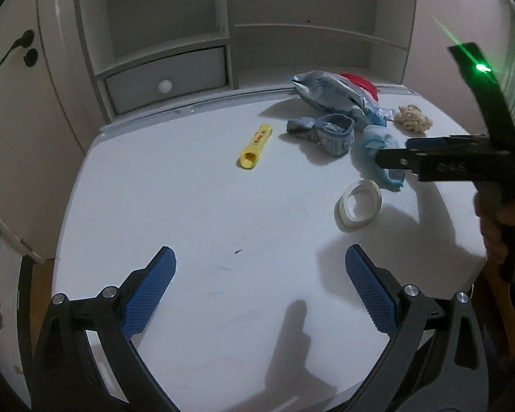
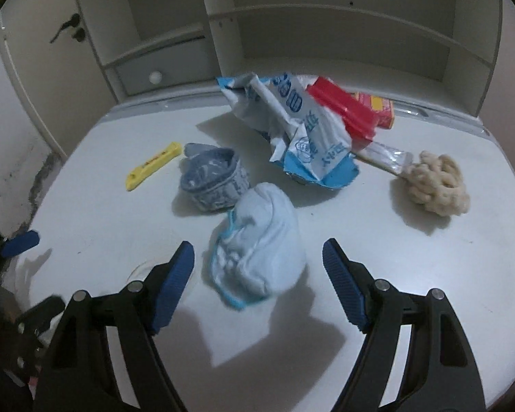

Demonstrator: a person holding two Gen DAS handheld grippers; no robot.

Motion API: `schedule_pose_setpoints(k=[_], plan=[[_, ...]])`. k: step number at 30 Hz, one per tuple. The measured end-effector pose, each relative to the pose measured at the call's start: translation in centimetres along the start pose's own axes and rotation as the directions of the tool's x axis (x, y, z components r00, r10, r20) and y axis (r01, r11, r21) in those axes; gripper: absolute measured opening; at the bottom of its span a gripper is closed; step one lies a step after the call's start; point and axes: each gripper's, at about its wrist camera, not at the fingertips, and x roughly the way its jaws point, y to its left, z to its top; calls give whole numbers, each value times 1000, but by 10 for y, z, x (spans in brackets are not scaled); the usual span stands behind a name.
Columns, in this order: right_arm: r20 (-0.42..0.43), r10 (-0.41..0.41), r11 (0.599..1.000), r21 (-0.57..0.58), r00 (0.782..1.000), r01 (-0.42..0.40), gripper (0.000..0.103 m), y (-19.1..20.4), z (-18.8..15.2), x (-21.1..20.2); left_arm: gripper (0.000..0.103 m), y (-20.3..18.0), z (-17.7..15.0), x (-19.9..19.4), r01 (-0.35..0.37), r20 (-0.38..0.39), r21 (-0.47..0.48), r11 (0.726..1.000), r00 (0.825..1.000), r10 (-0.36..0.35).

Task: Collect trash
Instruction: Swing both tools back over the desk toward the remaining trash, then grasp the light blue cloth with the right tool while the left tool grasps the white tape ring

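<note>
With both tongs open, our right gripper (image 2: 257,257) hovers at the pale blue cloth (image 2: 257,240), so next we close on it.

The left gripper (image 1: 261,274) is held low and level, its two blue-padded fingers (image 1: 151,295) spread wide with nothing between them; the right gripper (image 2: 257,274) likewise stands with its blue-padded fingers (image 2: 346,292) parted and closing on nothing; seen from the left wrist camera, the right gripper (image 1: 391,158) reaches in from the right side, its black body roughly level and pointing leftward; the person's right hand (image 1: 498,226) grips its handle from below, partly in shadow at the frame edge.
</note>
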Motion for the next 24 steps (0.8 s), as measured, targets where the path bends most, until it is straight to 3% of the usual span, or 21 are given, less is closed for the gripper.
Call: schedule_pose_setpoints(k=[1,5,6,17,20,22,24], plan=[[-6,-5,1000,3,1000,5,68,0,3,6,96,-2,-2,0,4,0,6,1000,1000,-4],[-24,-19,1000,2,1000,20,26,-5,3,19,96,-17,1,12,35,-9,40,999,999,-34],[-18,-27,1000,-3,999,27,23,-6,2,17,96,-23,3,16,48,-12,51,998,999,-47],[30,-52,998,35,998,51,23,-42,-18,-24,92,-78,24,60,76,-79,146,986,995,-65],[43,-63,997,52,997,61,23,-57,-28,-38,70,-83,28,60,107,-78,134,985,992,-98],[49,-71,995,72,996,67,23,-69,-35,-47,41,-89,31,60,102,-77,144,984,993,-92],[57,-84,992,94,995,79,23,-83,-44,-57,41,-98,35,61,97,-85,146,985,993,-85]])
